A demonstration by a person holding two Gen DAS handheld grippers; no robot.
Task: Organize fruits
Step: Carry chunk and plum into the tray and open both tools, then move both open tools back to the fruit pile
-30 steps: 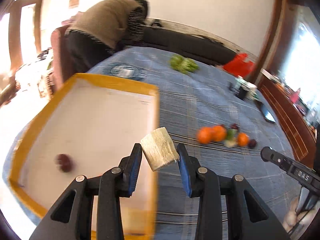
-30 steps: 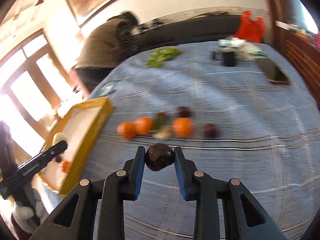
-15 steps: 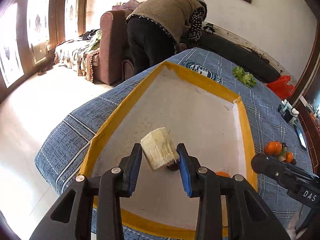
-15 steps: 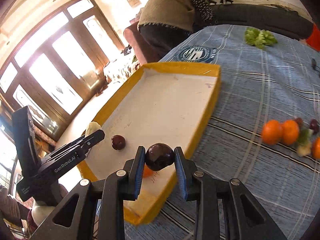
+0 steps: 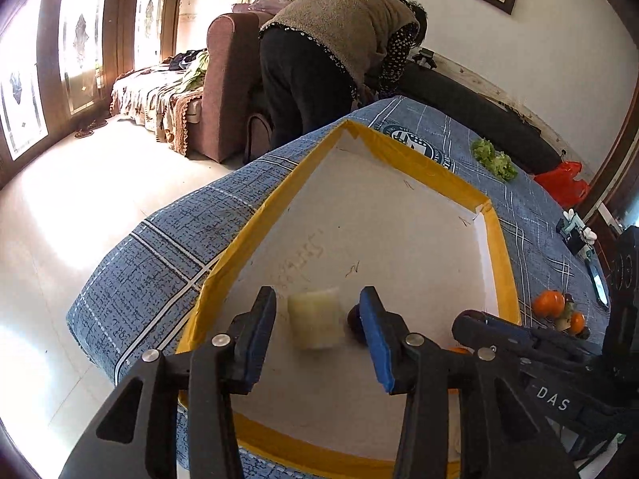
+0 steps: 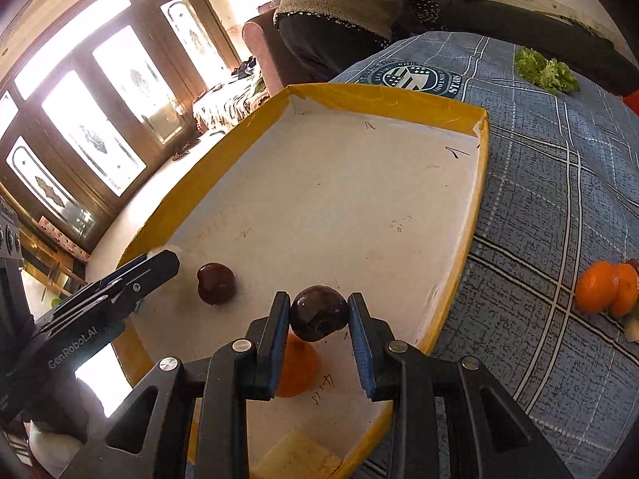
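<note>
Over the yellow-rimmed tray, the left gripper has just been opening; its pale fruit chunk sits loose between the jaws. Beside it the right gripper clamps a dark plum above the tray floor. Next, I judge, comes lowering and release.

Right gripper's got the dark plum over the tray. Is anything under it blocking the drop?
Partly. An orange fruit lies on the tray floor just below the held plum, and another plum rests to its left. The floor farther in is bare.

Sunlit glazed doors, maroon sofa, pale floor.
</note>
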